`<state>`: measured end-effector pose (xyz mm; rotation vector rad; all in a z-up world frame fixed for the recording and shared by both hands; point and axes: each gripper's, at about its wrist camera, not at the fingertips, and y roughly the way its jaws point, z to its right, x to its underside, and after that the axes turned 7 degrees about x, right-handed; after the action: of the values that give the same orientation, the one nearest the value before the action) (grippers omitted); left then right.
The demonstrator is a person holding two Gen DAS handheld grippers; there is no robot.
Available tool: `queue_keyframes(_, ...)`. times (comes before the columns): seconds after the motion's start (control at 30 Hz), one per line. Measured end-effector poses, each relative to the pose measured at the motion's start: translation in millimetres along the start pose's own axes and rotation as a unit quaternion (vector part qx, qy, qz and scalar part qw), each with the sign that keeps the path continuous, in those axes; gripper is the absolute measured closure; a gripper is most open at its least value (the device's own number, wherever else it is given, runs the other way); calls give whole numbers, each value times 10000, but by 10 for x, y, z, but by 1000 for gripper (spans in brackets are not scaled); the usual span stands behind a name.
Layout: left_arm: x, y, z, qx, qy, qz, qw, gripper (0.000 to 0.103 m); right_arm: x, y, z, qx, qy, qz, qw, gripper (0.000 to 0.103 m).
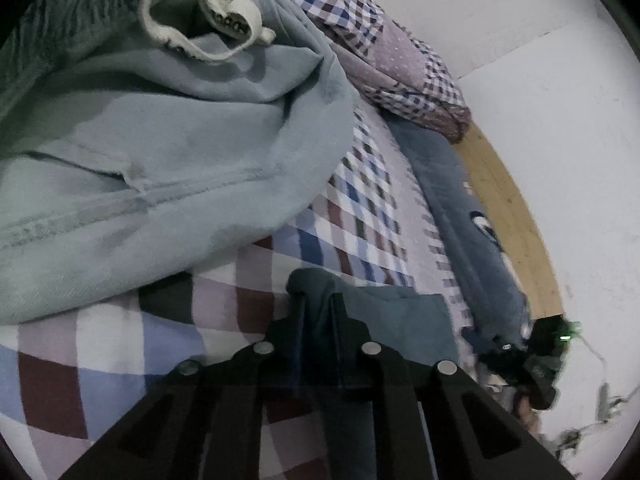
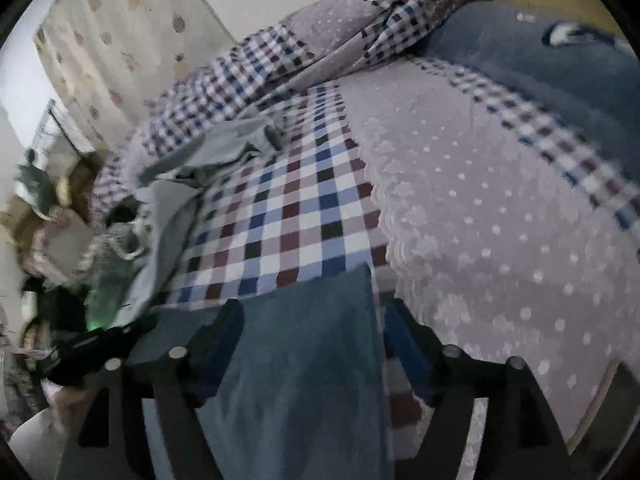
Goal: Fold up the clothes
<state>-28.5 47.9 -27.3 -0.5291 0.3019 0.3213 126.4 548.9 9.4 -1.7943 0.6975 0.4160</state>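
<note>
Left wrist view — left gripper (image 1: 318, 312) pinches teal garment (image 1: 400, 316); right gripper (image 2: 312, 320) spread.

A dark teal, soft cotton garment (image 1: 384, 312) lay on the checked bed, its bunched edge pinched between the left tongs' 2 closed fingers; in the right wrist view it (image 2: 304, 360) spread flat between the right tongs' 2 parted fingers. A pale grey-blue fleece garment with a white drawstring (image 1: 160, 152) lay crumpled ahead-left of the left tongs.
</note>
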Motion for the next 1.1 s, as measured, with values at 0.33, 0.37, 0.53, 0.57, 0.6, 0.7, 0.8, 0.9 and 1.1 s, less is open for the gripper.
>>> queue_keyframes(0.33, -38, 22, 125, 590, 139, -442, 9972, 36, -64, 140, 596, -1136, 347, -657, 9907, 17)
queue_keyframes(0.37, -35, 47, 161, 530, 210, -501, 9971, 33, -75, 166, 643, -1228, 392, -758, 9888, 17)
queue_keyframes(0.53, -32, 126, 230, 327, 339, -704, 9964, 29, -87, 279, 662, -1339, 184, -1321, 9820, 17)
queue_keyframes(0.57, -33, 137, 238, 296, 349, -745, 9962, 29, -88, 293, 643, -1352, 88, -1387, 9810, 17)
queue_keyframes(0.6, -33, 150, 241, 280, 349, -779, 9960, 29, -94, 318, 624, -1343, 17, -1454, 9802, 17)
queue_keyframes(0.7, -34, 165, 257, 279, 296, -874, 9953, 29, -119, 422, 566, -1284, -174, -1661, 9776, 16)
queue_keyframes(0.8, -27, 170, 279, 326, 250, -963, 9945, 28, -152, 521, 499, -1273, -346, -1786, 9750, 15)
queue_keyframes(0.9, 0, 230, 350, 404, 315, -1088, 9927, 28, -183, 636, 410, -1388, -480, -1905, 9706, 11)
queue_keyframes(1.1, 23, 355, 409, 517, 386, -1189, 9908, 28, -200, 846, 216, -1714, -616, -2075, 9611, 9)
